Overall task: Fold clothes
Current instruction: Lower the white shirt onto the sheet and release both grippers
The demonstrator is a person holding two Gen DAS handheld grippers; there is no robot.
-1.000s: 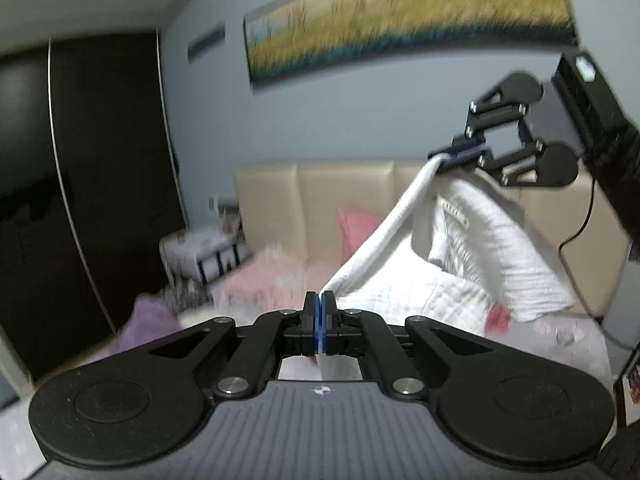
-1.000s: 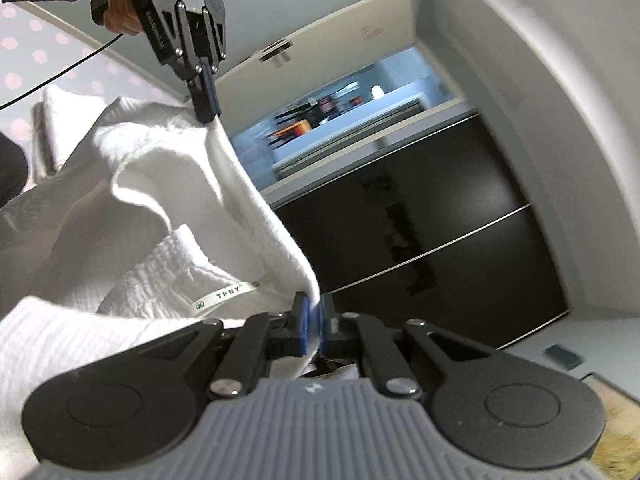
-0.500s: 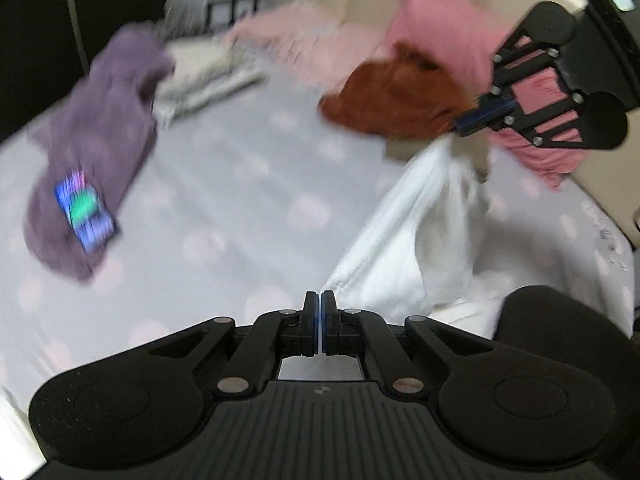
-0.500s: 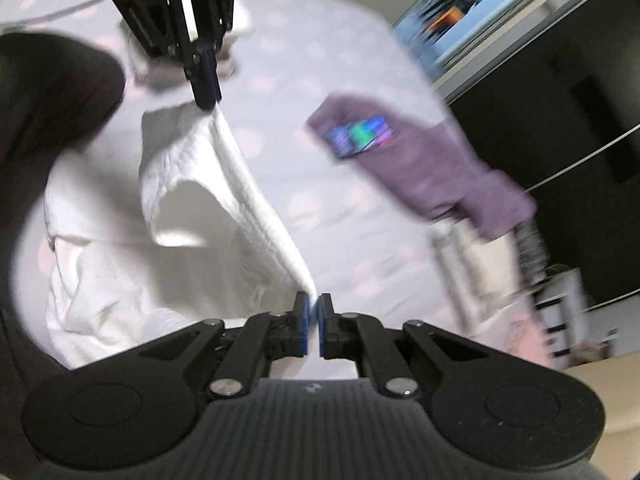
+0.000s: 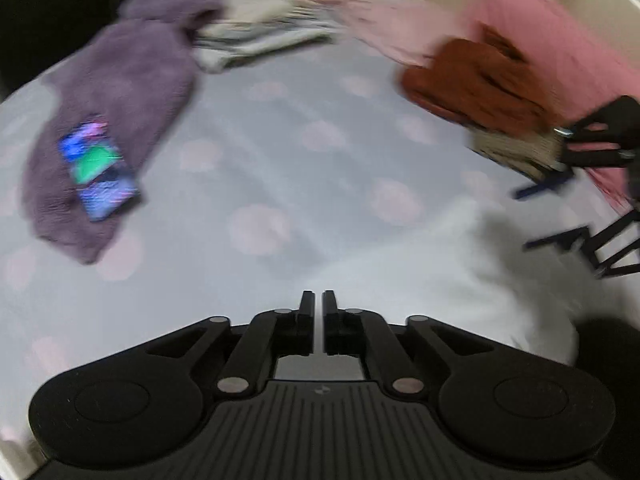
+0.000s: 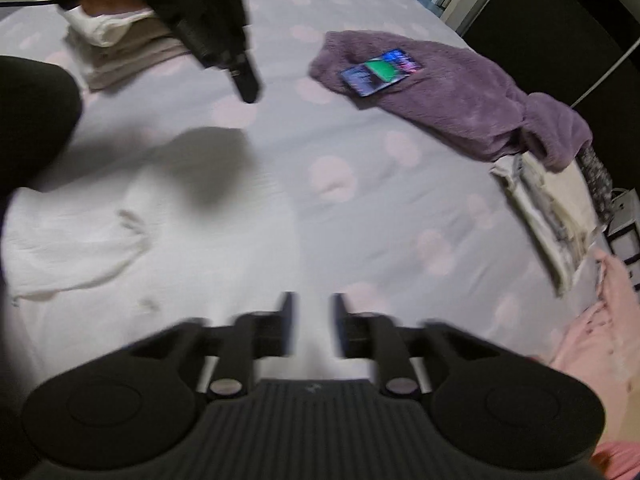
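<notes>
Loosely spread white garment [image 6: 168, 216] below right tool [image 6: 311, 312], unheld

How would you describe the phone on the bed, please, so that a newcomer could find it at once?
Start from the grey bedsheet with pale pink dots and find the fuzzy purple garment sprawled near its edge. The phone lies flat on top of that garment, at its end nearer the middle of the bed. It is the only hard, flat thing there, its screen lit blue and green.

Both wrist views low over bed [image 5: 304, 152], facing crosswise
</notes>
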